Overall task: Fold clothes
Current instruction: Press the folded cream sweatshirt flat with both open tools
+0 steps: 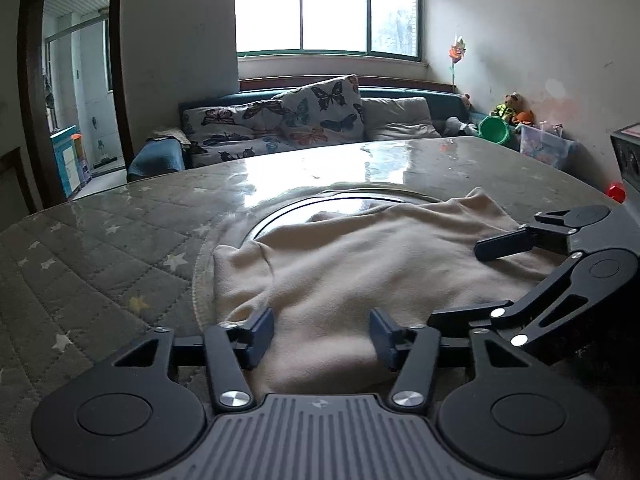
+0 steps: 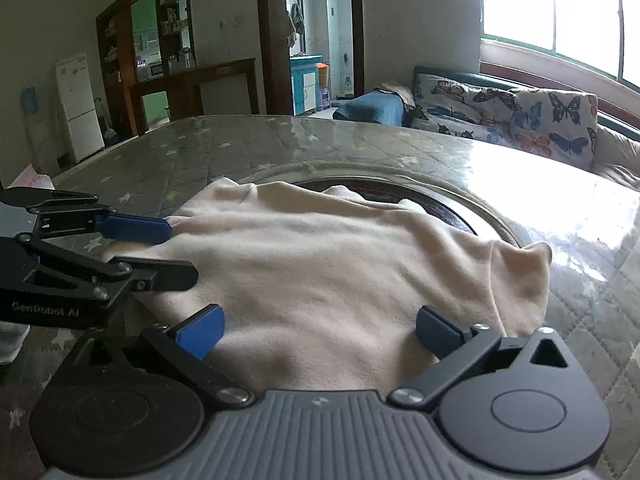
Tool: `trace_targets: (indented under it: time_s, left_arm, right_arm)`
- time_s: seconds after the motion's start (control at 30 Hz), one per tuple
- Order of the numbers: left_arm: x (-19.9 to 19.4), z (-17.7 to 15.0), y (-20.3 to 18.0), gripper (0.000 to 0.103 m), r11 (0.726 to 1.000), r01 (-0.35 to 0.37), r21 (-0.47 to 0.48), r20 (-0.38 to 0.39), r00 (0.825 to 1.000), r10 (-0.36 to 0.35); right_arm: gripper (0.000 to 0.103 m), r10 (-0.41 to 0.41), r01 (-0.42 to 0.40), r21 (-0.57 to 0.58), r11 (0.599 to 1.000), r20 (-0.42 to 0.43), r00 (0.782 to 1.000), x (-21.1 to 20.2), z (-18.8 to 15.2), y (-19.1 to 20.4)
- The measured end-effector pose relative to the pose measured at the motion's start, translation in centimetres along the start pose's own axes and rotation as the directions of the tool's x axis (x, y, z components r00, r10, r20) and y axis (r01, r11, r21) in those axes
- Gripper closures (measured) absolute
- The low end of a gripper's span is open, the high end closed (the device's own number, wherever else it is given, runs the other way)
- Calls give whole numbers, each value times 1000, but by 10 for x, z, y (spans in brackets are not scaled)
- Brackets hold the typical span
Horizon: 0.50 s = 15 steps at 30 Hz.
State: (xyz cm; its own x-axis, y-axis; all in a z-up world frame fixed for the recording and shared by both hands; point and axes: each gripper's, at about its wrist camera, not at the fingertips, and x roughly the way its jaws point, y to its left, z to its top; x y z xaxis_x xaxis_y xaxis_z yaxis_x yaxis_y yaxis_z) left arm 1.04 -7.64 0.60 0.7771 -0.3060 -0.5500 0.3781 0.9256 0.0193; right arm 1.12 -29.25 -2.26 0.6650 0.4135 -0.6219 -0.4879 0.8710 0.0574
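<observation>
My left gripper has its two blue fingers apart, and the cream cloth passes between them, but the pads do not press it. My right gripper stands very wide, its fingers over the near edge of the same cloth and not closing on it. In the left view my right gripper comes in from the right side, its dark fingers also spread above the cloth. In the right view my left gripper comes in from the left, just beside the cloth's left edge. The cloth lies in a folded, rather flat pile on the table, which has a grey quilted cover with stars under a shiny clear sheet. The far part of the cloth covers part of a dark round plate set in the middle of the table. Behind the table is a sofa with butterfly cushions under a bright window.
</observation>
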Motion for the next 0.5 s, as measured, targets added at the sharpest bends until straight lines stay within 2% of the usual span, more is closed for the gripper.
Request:
trace_targets:
  time_s: [0.5]
  left_arm:
    - [3, -1, 4, 29, 1000, 20, -24, -6, 1000, -20]
  right_arm:
    - [0, 21, -21, 25, 999, -6, 1000, -1, 0, -5]
